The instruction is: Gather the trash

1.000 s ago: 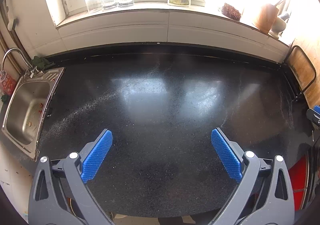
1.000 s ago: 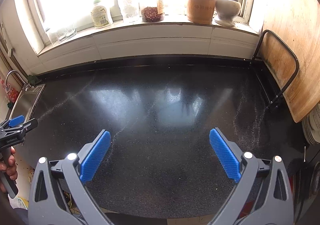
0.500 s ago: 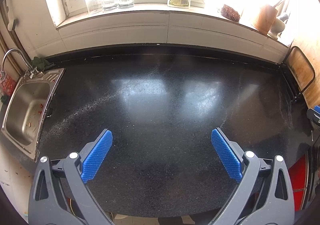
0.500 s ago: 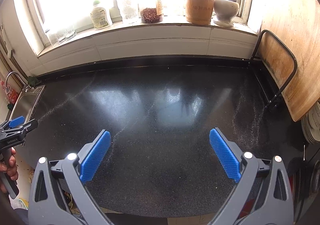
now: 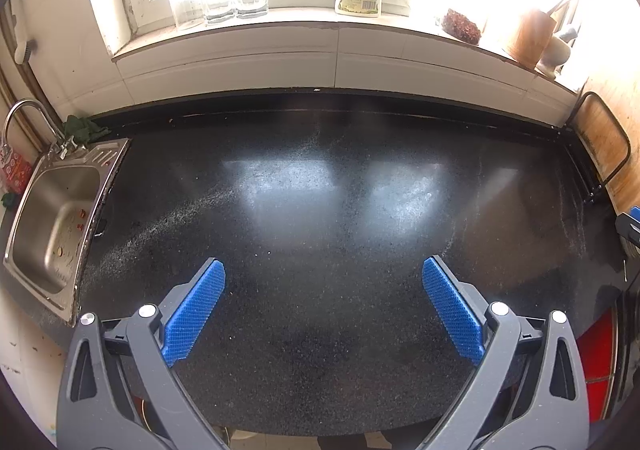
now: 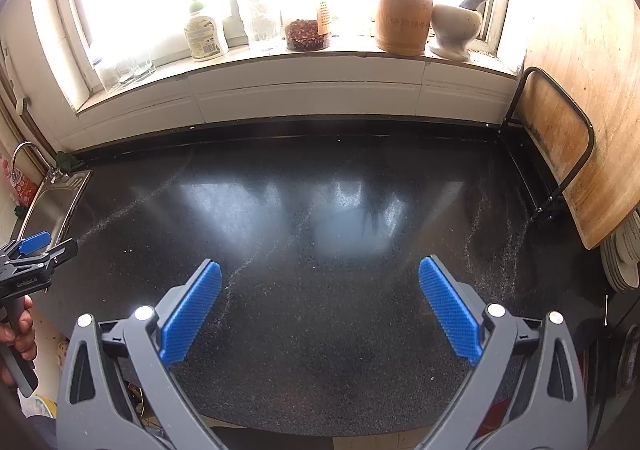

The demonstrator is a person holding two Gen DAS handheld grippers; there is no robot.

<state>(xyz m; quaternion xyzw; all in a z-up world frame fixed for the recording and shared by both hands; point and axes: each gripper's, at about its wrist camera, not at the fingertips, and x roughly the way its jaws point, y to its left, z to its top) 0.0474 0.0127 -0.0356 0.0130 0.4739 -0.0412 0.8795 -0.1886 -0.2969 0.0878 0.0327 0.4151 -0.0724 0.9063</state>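
trash is nowhere on the black counter (image 5: 320, 210), only faint streaks of crumbs; a few scraps lie in the sink (image 5: 56, 226). nothing has shifted over the last second (collecting looks done): left gripper (image 5: 324, 302) and right gripper (image 6: 320, 302) hover wide open, empty.

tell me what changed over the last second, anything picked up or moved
Nothing visibly changed. Both the left gripper and the right gripper stay open and empty over the bare black countertop, and nothing was grasped or released.
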